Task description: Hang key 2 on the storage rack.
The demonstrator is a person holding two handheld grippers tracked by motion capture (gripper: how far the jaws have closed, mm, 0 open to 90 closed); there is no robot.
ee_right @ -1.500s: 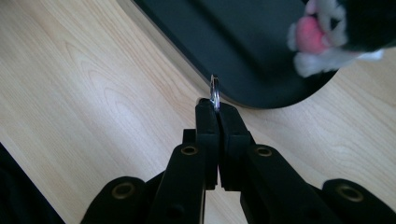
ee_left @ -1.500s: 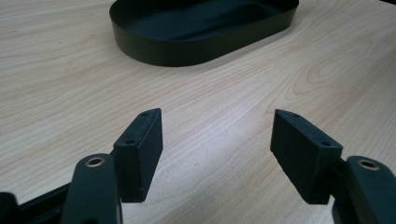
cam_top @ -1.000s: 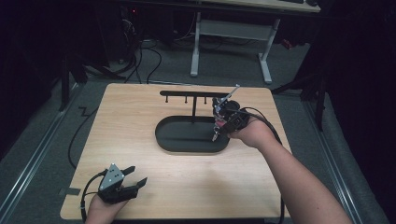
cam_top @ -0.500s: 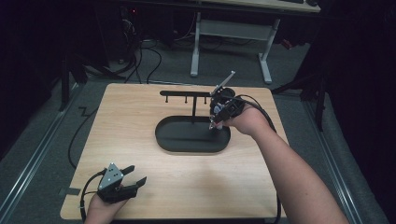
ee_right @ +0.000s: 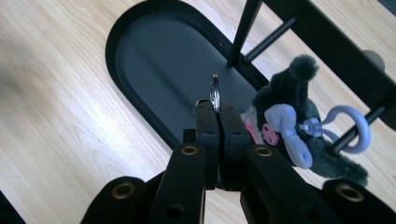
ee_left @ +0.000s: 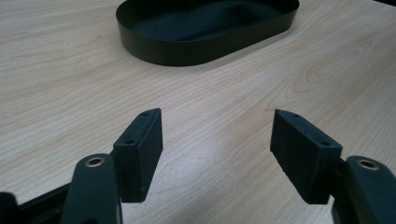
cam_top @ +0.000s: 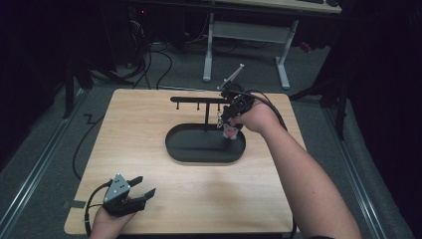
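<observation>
Right gripper view: right gripper pinches a metal ring edge-on (upright); left gripper spread.

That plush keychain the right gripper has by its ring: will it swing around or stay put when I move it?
Likely swings: the right gripper pinches just the thin metal ring, and the plush dangles beside the jaws. It looks soft and light, so probably no strain on the grip. The ring is smooth metal held edge-on, so it may twist or slip.

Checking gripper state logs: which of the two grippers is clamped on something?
The right gripper, over the black tray: its jaws are shut on a metal key ring. The left gripper sits open above bare table.
</observation>
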